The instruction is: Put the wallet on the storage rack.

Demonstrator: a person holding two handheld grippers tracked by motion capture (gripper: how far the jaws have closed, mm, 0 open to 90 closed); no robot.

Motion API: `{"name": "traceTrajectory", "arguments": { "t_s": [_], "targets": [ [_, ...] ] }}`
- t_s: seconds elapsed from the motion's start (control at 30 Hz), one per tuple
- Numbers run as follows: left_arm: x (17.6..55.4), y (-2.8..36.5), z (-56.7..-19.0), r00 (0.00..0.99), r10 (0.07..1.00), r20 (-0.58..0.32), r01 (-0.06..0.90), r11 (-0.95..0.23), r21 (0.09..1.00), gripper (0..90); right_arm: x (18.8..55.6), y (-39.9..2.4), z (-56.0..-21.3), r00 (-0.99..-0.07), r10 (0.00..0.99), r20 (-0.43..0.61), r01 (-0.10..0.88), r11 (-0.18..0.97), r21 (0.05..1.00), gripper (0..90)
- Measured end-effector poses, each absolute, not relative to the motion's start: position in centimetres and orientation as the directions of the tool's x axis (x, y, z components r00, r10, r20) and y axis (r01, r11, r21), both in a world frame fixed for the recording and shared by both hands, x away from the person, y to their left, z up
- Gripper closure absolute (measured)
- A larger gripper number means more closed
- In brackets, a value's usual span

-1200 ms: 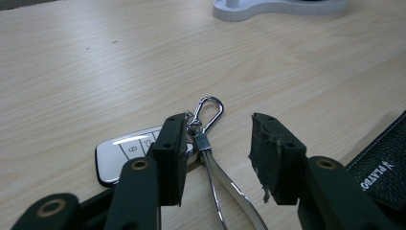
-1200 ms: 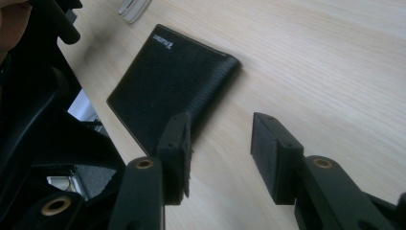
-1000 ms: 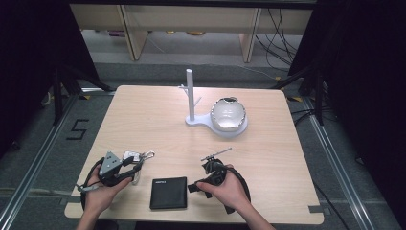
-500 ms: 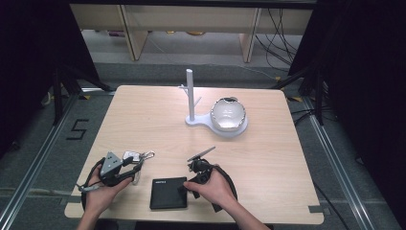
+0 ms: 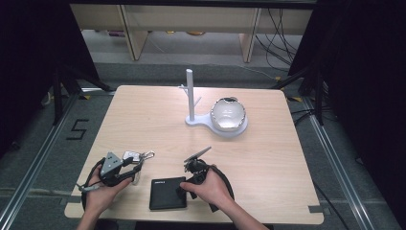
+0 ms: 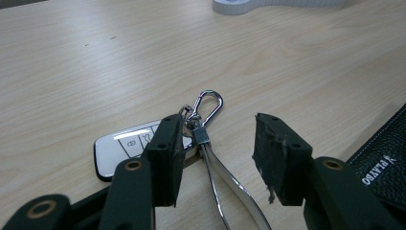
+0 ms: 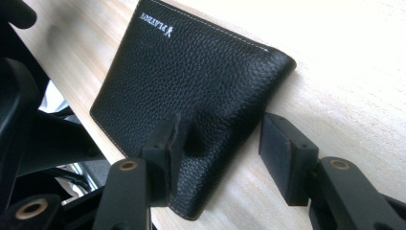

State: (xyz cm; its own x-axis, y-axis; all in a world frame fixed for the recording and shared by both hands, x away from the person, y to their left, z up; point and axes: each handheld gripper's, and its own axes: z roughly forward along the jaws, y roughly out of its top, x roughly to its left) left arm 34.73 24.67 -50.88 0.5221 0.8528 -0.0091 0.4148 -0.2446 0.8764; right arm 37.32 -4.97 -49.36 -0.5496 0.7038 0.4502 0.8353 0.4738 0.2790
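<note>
Right gripper (image 7: 218, 153) stands with its black jaws wide, having just been opening, and straddles the near right corner of the black wallet (image 7: 191, 96); one pad rests over the leather, the other over bare wood, and neither presses. The wallet lies flat near the front edge of the table (image 5: 143, 115), its pebbled leather edged with pale stitching and stamped with small silver lettering. In the high view the right gripper (image 5: 184, 184) sits just right of the wallet (image 5: 166, 192), with the person's right hand (image 5: 210, 189) behind it.

Left of the wallet, the left gripper (image 6: 218, 158) holds its jaws partly apart over a key fob (image 6: 124, 146), glossy white-rimmed plastic, and a polished metal strap that ends in a small carabiner clip (image 6: 208, 103). The strap runs between the jaws without either pad pinching it; the torn foam of the right pad stands clear. In the high view the left gripper (image 5: 134, 167) and left hand (image 5: 103, 189) lie near the table's front left corner.

Beyond the wallet a wide stretch of pale wood grain lies open. Farther back, well apart from the wallet, stands a white stand (image 5: 191, 96) with a slim upright post and short pegs, and a rounded, shiny bowl (image 5: 228, 114) sits on its flat base.
</note>
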Motion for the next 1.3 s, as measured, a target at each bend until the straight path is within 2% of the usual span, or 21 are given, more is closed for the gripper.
{"name": "traceTrajectory", "arguments": {
  "t_s": [0.03, 0.1, 0.13, 0.17, 0.27, 0.4, 0.57, 0.7, 0.8, 0.97, 1.07, 1.3],
  "targets": [
    [34.7, 24.7, -50.9, 0.52, 0.854, -0.011, 0.417, -0.242, 0.876, 53.1, 37.2, -4.7, -49.1, -0.521, 0.718, 0.461, 0.853, 0.456, 0.254, 52.0],
    [34.7, 24.7, -50.9, 0.519, 0.855, -0.01, 0.417, -0.243, 0.876, 53.1, 37.1, -4.5, -49.2, -0.529, 0.709, 0.466, 0.848, 0.455, 0.27, 53.2],
    [34.7, 24.7, -50.8, 0.515, 0.857, -0.005, 0.417, -0.245, 0.875, 53.1, 37.0, -4.0, -49.1, -0.557, 0.709, 0.432, 0.83, 0.478, 0.286, 55.5],
    [34.7, 24.8, -50.8, 0.516, 0.857, -0.006, 0.415, -0.244, 0.876, 53.1, 36.8, -3.8, -48.9, -0.536, 0.733, 0.418, 0.844, 0.473, 0.253, 57.4],
    [34.7, 24.9, -50.8, 0.514, 0.858, -0.008, 0.413, -0.239, 0.879, 53.1, 36.7, -3.4, -48.9, -0.555, 0.739, 0.381, 0.831, 0.482, 0.276, 61.6],
    [34.7, 24.9, -50.9, 0.509, 0.861, -0.013, 0.42, -0.235, 0.877, 53.1, 36.6, -3.3, -48.9, -0.524, 0.751, 0.402, 0.852, 0.461, 0.249, 68.1],
    [34.8, 24.9, -51.0, 0.516, 0.856, -0.012, 0.418, -0.24, 0.876, 53.1, 37.1, -3.7, -49.2, -0.548, 0.709, 0.444, 0.835, 0.492, 0.246, 75.5],
    [34.7, 24.9, -50.9, 0.511, 0.859, -0.017, 0.414, -0.229, 0.881, 53.0, 37.1, -4.0, -49.1, -0.587, 0.67, 0.455, 0.809, 0.515, 0.285, 81.8],
    [34.7, 25.2, -50.7, 0.504, 0.863, -0.017, 0.401, -0.217, 0.89, 53.0, 37.3, -4.3, -48.6, -0.605, 0.655, 0.452, 0.795, 0.535, 0.288, 83.1],
    [34.7, 25.5, -50.6, 0.49, 0.872, -0.016, 0.396, -0.206, 0.895, 52.5, 37.3, -5.3, -46.6, -0.696, 0.591, 0.407, 0.717, 0.593, 0.366, 83.7],
    [34.7, 25.5, -50.6, 0.492, 0.871, -0.015, 0.391, -0.205, 0.897, 52.1, 37.2, -6.1, -44.8, -0.723, 0.589, 0.361, 0.691, 0.607, 0.393, 83.7],
    [34.7, 25.4, -50.7, 0.497, 0.868, -0.012, 0.384, -0.208, 0.899, 50.7, 37.5, -8.8, -41.3, -0.793, 0.584, 0.176, 0.584, 0.646, 0.491, 83.7]
  ]
}}
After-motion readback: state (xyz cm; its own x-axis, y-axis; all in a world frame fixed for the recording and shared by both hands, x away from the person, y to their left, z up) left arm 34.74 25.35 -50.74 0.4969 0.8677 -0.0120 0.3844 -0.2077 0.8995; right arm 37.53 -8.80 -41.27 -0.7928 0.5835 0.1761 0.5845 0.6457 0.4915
